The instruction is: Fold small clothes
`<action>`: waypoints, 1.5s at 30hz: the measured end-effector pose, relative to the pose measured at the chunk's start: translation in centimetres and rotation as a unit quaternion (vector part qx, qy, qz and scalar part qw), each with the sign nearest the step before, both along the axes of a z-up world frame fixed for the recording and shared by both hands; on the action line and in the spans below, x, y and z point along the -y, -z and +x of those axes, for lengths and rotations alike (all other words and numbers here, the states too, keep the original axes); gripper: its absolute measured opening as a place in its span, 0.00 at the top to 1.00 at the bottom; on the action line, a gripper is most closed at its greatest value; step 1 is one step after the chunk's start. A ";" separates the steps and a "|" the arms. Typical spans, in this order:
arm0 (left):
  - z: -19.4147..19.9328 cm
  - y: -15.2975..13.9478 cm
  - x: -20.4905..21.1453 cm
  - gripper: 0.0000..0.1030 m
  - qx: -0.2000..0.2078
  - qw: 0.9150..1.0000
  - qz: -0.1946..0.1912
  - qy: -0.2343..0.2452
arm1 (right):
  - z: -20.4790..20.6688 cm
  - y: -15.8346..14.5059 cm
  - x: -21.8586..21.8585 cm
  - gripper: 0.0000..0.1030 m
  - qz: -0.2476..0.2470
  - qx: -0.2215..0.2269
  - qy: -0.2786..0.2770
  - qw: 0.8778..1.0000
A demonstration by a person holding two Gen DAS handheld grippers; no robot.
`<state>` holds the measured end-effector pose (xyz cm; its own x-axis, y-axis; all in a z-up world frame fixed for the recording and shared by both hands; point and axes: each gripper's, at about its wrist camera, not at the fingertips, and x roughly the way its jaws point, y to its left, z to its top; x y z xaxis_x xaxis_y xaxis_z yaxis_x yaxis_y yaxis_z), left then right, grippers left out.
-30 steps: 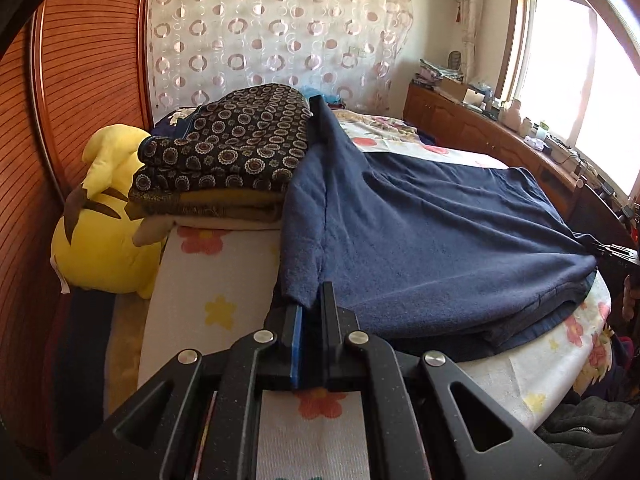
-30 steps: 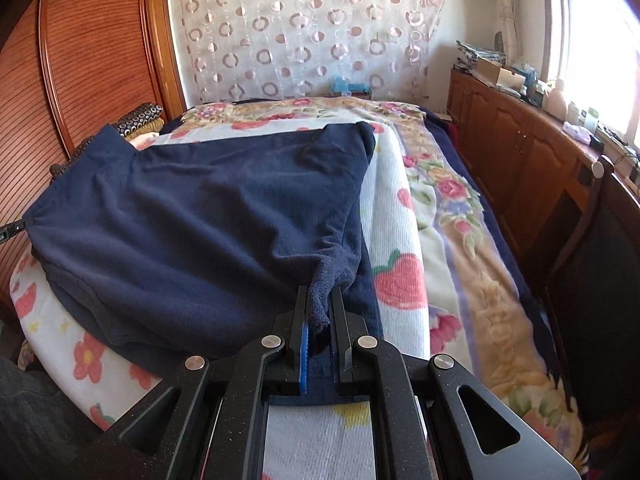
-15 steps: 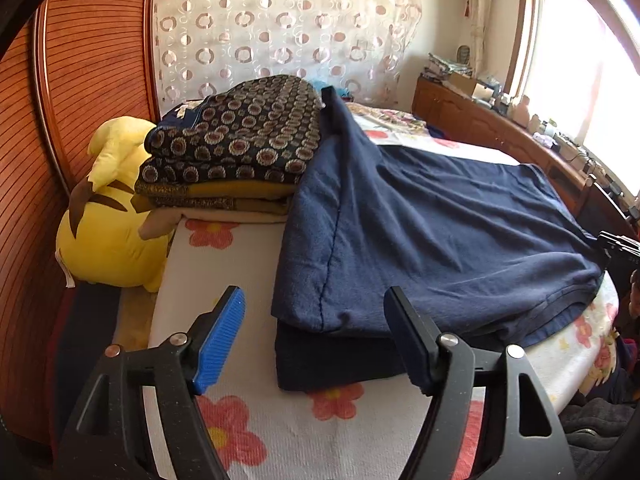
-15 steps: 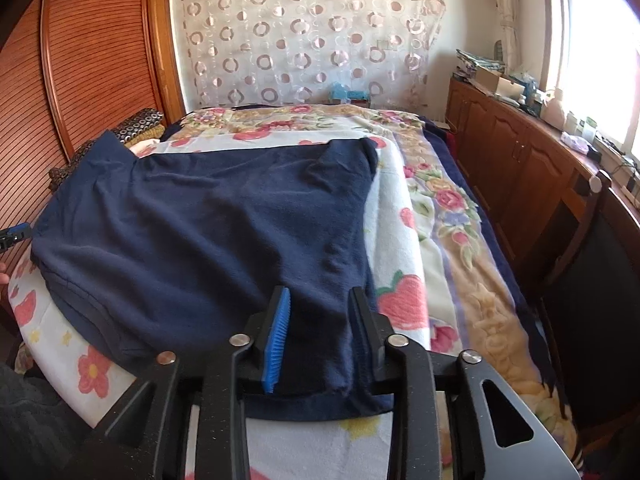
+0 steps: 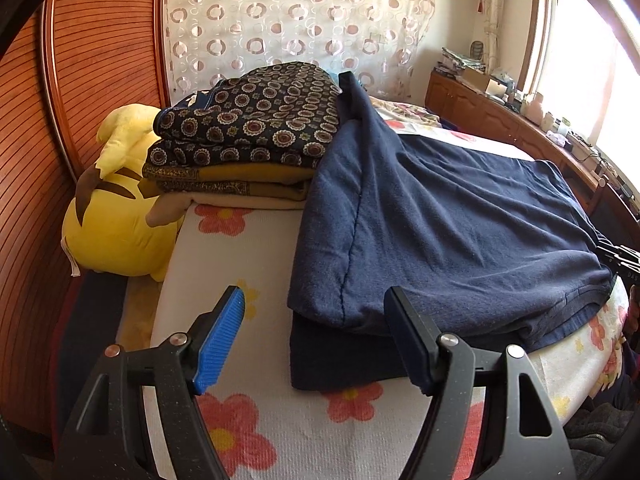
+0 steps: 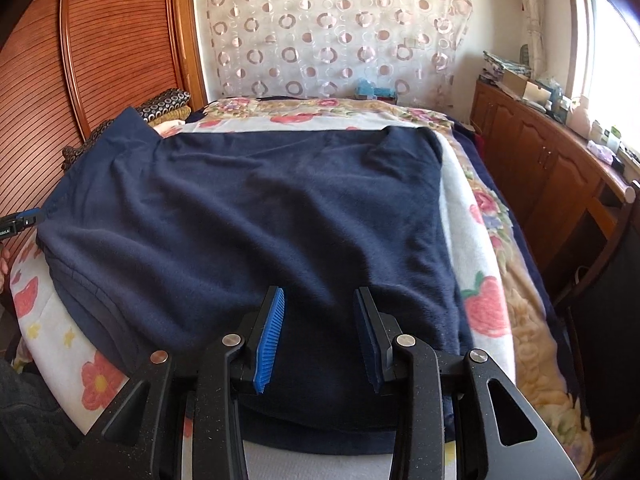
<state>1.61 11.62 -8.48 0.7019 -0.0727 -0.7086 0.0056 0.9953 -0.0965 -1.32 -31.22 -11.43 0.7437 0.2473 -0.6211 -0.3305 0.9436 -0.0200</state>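
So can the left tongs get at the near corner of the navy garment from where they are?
Probably yes. The left tongs are open, and the navy garment has its near corner lying just ahead between the fingers, with nothing on top.

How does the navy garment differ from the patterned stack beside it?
The navy garment is plain and spread wide across the bed; the patterned stack bears a medallion print and is folded compactly, several layers high. The garment's edge rests against the stack. Both are dark fabric.
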 end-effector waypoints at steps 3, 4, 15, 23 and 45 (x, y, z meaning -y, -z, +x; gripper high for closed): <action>0.2 0.3 -0.2 0.29 -0.006 1.000 -0.005 -0.001 | 0.2 0.4 -0.1 0.63 -0.007 -0.003 -0.001 1.000; 0.3 0.4 -0.2 0.29 -0.008 1.000 -0.007 -0.001 | 0.2 0.4 -0.1 0.62 -0.009 -0.001 -0.002 1.000; 0.4 1.7 -0.6 0.29 -0.024 0.997 -0.067 0.004 | -0.4 1.0 -1.0 0.57 -0.021 0.014 -0.003 1.000; 0.2 1.6 0.1 0.46 -0.021 0.995 -0.094 0.022 | -0.6 0.8 -1.1 0.53 -0.019 0.013 -0.009 1.000; 3.8 -9.6 13.4 0.94 0.101 0.975 -0.071 0.183 | -0.4 0.8 -0.6 0.51 0.006 0.010 -0.013 1.000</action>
<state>5.38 -1.76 1.12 0.7352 -0.4315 -0.5227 0.3913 0.8999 -0.1925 -1.68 -30.64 -12.26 0.7492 0.2745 -0.6027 -0.3552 0.9347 -0.0159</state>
